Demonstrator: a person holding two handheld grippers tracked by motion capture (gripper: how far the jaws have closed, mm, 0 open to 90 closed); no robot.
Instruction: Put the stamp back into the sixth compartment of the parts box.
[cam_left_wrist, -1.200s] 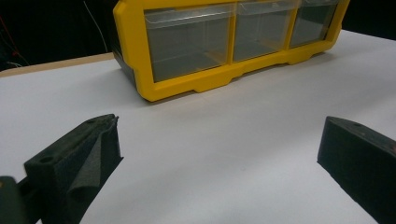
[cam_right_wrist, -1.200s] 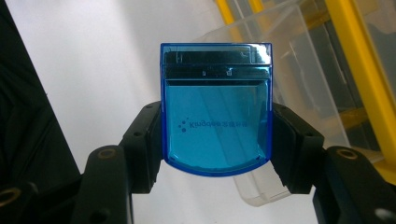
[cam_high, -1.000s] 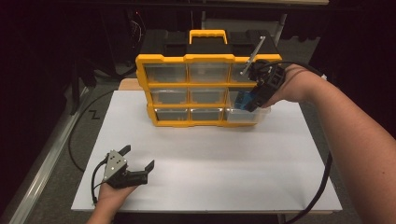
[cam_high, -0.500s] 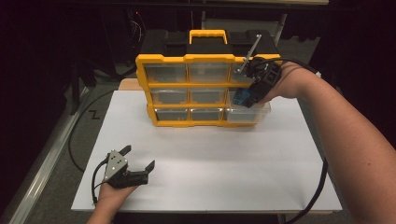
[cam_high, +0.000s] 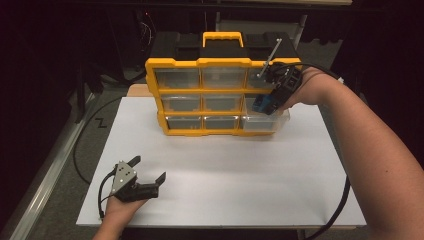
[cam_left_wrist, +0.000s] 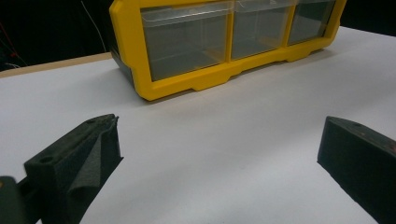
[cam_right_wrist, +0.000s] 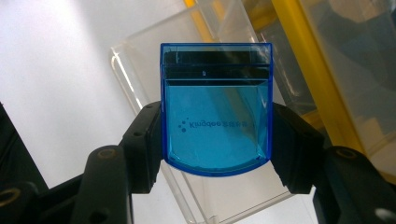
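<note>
The white table (cam_high: 220, 170) carries a yellow organiser cabinet (cam_high: 200, 64) with three rows of clear drawers, standing upright at the far side. In the high view its bottom-right drawer (cam_high: 265, 123) is pulled out toward the person. The right gripper view adds detail not legible from above: the open clear drawer (cam_right_wrist: 135, 60) lies directly below a translucent blue box (cam_right_wrist: 215, 109) bearing small printed lettering and a dark band near its top edge.

The right forearm reaches in from the right edge, with the right gripper (cam_high: 270, 100) angled down over the open drawer. Its jaws clamp the blue box (cam_high: 263, 104) by both side walls.

The left gripper (cam_high: 145, 172) rests low on the near-left table surface, jaws spread wide with nothing between them, aimed at the cabinet (cam_left_wrist: 187, 88).
</note>
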